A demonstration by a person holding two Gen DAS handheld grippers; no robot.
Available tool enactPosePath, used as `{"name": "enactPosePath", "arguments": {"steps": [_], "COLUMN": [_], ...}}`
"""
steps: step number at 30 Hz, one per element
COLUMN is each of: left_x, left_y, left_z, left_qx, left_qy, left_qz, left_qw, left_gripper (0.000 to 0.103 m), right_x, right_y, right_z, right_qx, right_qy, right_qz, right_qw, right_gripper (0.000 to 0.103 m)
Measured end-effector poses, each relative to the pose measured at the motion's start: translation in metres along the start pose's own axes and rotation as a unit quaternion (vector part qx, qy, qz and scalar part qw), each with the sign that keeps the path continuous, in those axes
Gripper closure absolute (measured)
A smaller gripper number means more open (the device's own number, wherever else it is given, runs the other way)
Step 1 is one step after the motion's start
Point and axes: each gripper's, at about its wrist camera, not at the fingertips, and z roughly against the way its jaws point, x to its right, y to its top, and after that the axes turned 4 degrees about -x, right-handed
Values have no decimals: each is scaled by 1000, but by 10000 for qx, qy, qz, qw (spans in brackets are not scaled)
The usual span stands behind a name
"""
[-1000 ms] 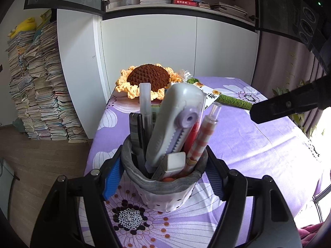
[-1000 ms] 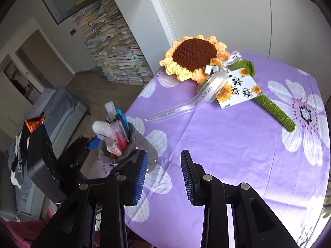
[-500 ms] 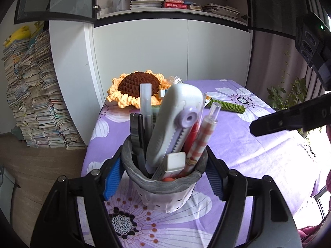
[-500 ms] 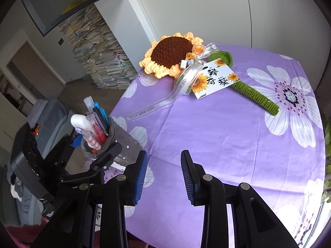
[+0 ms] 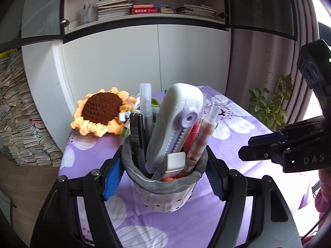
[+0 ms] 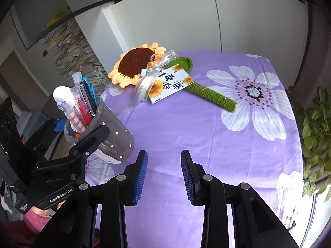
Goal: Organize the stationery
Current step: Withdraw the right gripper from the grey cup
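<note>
**Pen holder clamped in the left gripper above a flowered tablecloth**

The purple tablecloth (image 6: 186,124), smooth cotton printed with big white-petalled flowers, spreads out ahead of both grippers. On its far side, beyond the right gripper, lies a crocheted sunflower (image 6: 136,64): a knobbly brown dome ringed with ruffled orange petals, a ribbed green yarn stem, a clear ribbon and a glossy paper tag (image 6: 170,85).

The left gripper (image 5: 163,171) is clamped on the pen holder (image 5: 165,188), its ribbed blue pads pressing opposite sides of the soft, round grey fabric cup with small white dots and a rolled rim. The cup is tilted in the right wrist view, left of the right gripper.

Standing in it are a rounded white plastic correction-tape dispenser (image 5: 175,122) with a lilac wheel, a checked pen (image 5: 202,140), a frosted clear-capped pen (image 5: 145,107) and a blocky white eraser (image 5: 173,162).

The right gripper (image 6: 164,173) stands parted and empty, its pads over bare cloth.
</note>
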Motion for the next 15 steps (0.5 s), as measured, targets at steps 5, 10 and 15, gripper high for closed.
{"name": "enactPosePath", "arguments": {"steps": [5,10,15], "left_x": [16,22,25], "left_y": [10,17,20], "left_z": [-17,-34,-49], "left_qx": [-156,-334,-450], "left_qy": [-177,-337,-330], "left_qz": [-19,48,63], "left_qw": [9997,9989,9984], "left_gripper": [33,33,33], "right_x": [24,44,57], "right_y": [-6,-11,-16], "right_z": [7,11,5], "right_qx": [348,605,563], "right_qy": [-194,-421,-399], "right_qz": [-220,-434,-547], "right_qw": [9990,9963,9961], "right_gripper": [69,69,69]}}
